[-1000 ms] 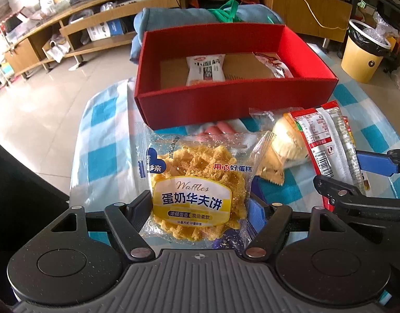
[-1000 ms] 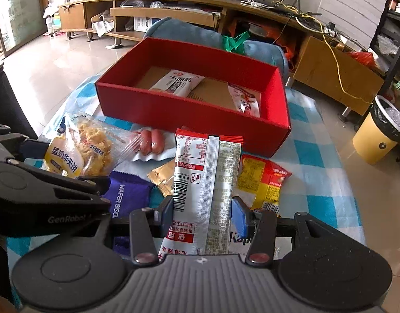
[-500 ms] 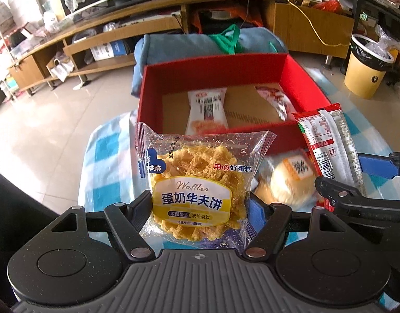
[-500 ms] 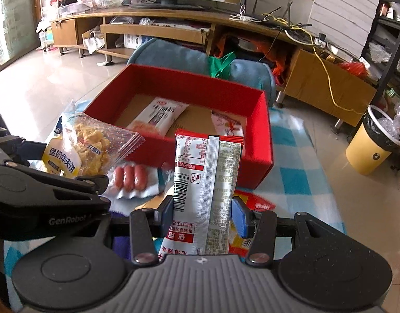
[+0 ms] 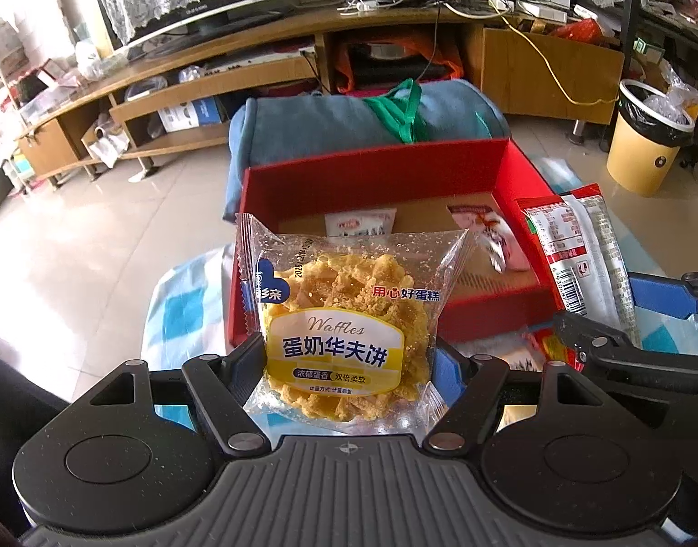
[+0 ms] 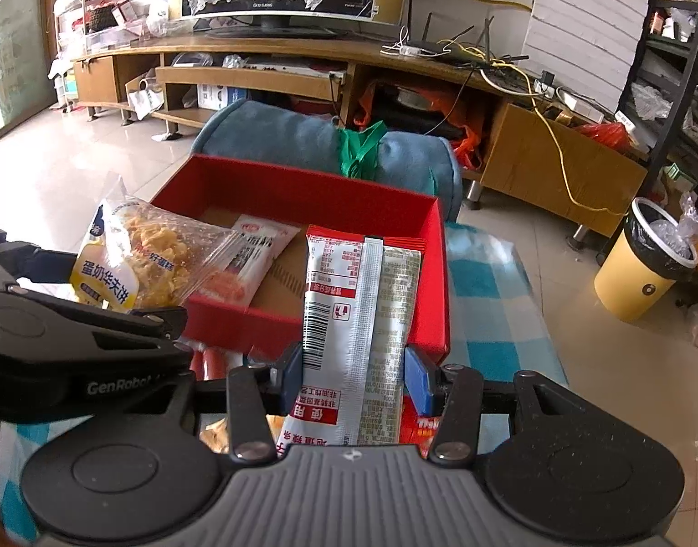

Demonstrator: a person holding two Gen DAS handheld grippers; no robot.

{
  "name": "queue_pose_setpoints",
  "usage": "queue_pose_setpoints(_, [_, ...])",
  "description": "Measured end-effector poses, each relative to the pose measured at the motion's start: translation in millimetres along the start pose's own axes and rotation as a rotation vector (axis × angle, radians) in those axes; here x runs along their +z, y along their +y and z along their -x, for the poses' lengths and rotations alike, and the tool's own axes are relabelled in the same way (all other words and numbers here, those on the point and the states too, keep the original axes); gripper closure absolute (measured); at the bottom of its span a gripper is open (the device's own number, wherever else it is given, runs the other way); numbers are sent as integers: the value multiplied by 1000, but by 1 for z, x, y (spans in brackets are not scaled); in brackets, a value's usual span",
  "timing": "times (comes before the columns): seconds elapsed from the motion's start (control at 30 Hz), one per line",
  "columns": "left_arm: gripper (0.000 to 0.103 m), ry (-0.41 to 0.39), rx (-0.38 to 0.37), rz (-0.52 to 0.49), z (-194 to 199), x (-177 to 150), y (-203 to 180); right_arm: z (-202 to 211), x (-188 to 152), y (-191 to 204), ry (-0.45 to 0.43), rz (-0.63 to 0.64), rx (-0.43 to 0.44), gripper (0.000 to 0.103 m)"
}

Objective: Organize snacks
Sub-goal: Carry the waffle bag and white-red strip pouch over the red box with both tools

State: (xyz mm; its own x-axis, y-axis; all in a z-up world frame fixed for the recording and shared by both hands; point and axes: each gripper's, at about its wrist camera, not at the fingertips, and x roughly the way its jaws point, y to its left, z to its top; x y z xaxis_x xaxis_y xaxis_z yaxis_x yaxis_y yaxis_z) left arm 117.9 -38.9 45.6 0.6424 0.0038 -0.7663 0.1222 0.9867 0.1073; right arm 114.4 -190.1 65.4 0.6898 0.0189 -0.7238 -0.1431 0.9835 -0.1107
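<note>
- The left gripper [image 5: 349, 360] is pinching a clear-wrapped yellow waffle packet [image 5: 344, 323], which has been rising off the blue-checked tablecloth [image 5: 180, 314] and is now hanging over the near wall of the red cardboard box [image 5: 376, 173].
- The right gripper [image 6: 353, 376] is pinching a tall red-and-silver foil snack sachet [image 6: 358, 319], lifted likewise beside it.
- Both are probably nearing release; more snacks are lying outside the box.

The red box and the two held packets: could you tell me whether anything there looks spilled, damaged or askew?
Nothing stands out. The waffle packet sits sealed in the left gripper, with crumbs only inside its wrapper. The red-and-white packet stands upright in the right gripper. Two packets lie flat in the red box.
</note>
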Motion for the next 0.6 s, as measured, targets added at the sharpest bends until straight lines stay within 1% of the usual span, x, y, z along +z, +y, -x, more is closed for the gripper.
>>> queue_pose_setpoints(0.27, [25,-9,19,-3,-12,21,-4,-17,21,-8,-7,5,-11,62])
queue_pose_setpoints(0.6, [25,-13,38,19,-30,45,0,-39,45,-10,-20,18,-15,62])
